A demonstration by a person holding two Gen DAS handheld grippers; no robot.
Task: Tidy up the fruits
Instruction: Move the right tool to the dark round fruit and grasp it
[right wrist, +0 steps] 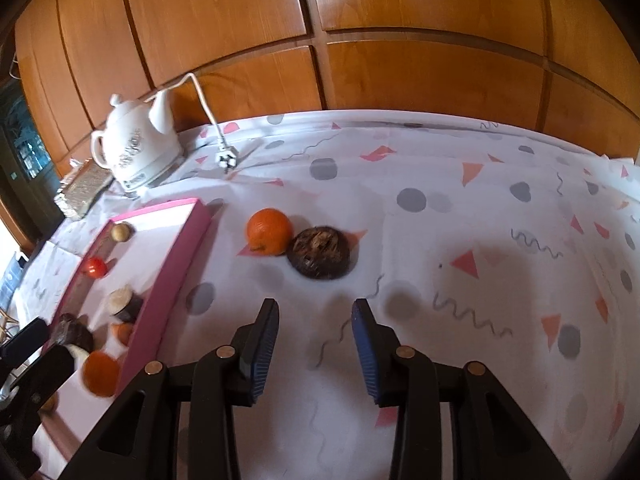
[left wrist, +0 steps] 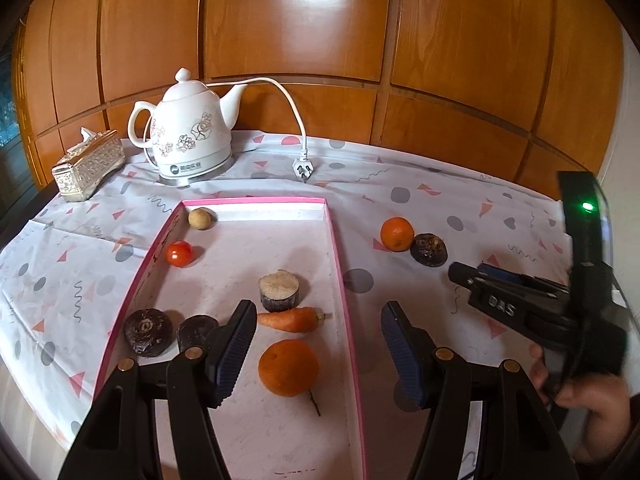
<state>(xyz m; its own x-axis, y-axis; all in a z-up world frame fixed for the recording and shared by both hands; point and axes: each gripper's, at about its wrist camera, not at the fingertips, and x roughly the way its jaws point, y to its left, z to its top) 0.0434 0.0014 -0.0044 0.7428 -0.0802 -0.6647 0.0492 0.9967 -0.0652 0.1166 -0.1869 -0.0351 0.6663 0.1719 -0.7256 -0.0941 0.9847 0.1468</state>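
Note:
A pink-rimmed tray (left wrist: 344,280) holds an orange (left wrist: 288,367), a carrot (left wrist: 292,319), a cut dark root (left wrist: 279,292), two dark water chestnuts (left wrist: 147,332), a tomato (left wrist: 180,254) and a small potato (left wrist: 200,219). My left gripper (left wrist: 320,354) is open and empty over the tray, above the orange. On the cloth outside the tray lie a second orange (right wrist: 269,231) and a dark water chestnut (right wrist: 320,253), touching. My right gripper (right wrist: 315,354) is open and empty, short of them; it also shows in the left wrist view (left wrist: 464,274).
A white electric kettle (left wrist: 192,132) with its cord and loose plug (left wrist: 302,168) stands at the back left, next to a tissue box (left wrist: 88,164). Wooden panelling (left wrist: 320,40) runs behind the table. The patterned cloth (right wrist: 480,240) stretches to the right.

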